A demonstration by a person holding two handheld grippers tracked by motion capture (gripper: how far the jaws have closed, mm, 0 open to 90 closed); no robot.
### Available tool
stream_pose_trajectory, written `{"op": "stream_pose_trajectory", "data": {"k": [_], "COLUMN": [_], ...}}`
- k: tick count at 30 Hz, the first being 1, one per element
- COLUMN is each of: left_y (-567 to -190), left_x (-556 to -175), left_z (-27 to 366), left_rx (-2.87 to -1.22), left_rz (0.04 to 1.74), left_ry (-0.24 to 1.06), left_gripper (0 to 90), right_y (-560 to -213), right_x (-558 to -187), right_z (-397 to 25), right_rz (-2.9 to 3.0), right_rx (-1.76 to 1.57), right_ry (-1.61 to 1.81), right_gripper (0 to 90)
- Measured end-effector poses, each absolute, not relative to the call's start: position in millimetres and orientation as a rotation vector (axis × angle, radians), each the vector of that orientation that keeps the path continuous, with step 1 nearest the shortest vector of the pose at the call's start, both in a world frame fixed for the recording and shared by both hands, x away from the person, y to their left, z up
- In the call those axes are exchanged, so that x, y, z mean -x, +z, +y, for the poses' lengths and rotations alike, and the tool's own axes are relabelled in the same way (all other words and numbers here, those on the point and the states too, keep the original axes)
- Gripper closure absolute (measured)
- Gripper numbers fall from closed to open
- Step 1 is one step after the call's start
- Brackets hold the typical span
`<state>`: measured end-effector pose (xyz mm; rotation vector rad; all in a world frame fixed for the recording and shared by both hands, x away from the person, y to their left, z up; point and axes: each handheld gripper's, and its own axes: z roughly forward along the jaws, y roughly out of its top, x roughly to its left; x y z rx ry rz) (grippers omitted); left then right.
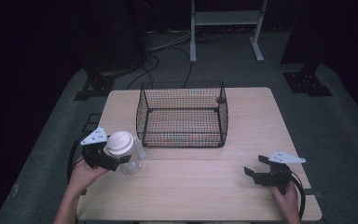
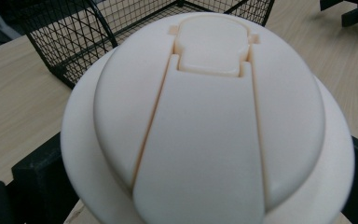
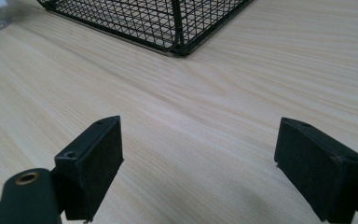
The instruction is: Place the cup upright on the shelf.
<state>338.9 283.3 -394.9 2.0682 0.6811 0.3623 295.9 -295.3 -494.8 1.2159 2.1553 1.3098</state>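
A clear bottle (image 1: 131, 163) with a white domed lid (image 1: 120, 142) is at the table's left side, just off the front left corner of a black wire basket (image 1: 182, 135). My left gripper (image 1: 121, 152) is shut on the bottle just under the lid. In the left gripper view the lid (image 2: 209, 116) is very close, with a black jaw on either side of it. My right gripper (image 1: 255, 164) is open at the front right, low over bare wood, with nothing between its fingers. In the right gripper view it (image 3: 200, 140) points toward the basket's corner (image 3: 177, 28).
The wooden table (image 1: 205, 186) is bare between the two grippers. The basket (image 2: 74, 37) stands at the table's middle rear with its top open. Beyond the table are a grey floor, cables and a white frame (image 1: 226, 18).
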Motion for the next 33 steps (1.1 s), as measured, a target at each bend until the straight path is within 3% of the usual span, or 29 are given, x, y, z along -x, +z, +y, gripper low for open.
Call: {"op": "stream_pose_trajectory", "data": {"k": [9, 33], "left_y": [-395, -377], "left_x": [-343, -338], "left_z": [283, 270], "left_rx": [-2.063, -2.079], "left_rz": [0.673, 0.601], "left_ry": [0.342, 0.324], "left_gripper": [4.3, 5.2], "right_y": [-495, -495], "right_x": [-296, -296], "right_z": [-295, -295], "right_rz": [2.156, 2.153], "right_rx": [-1.214, -1.217], "right_ry": [1.310, 1.310], "right_gripper": [14.3, 14.3]}}
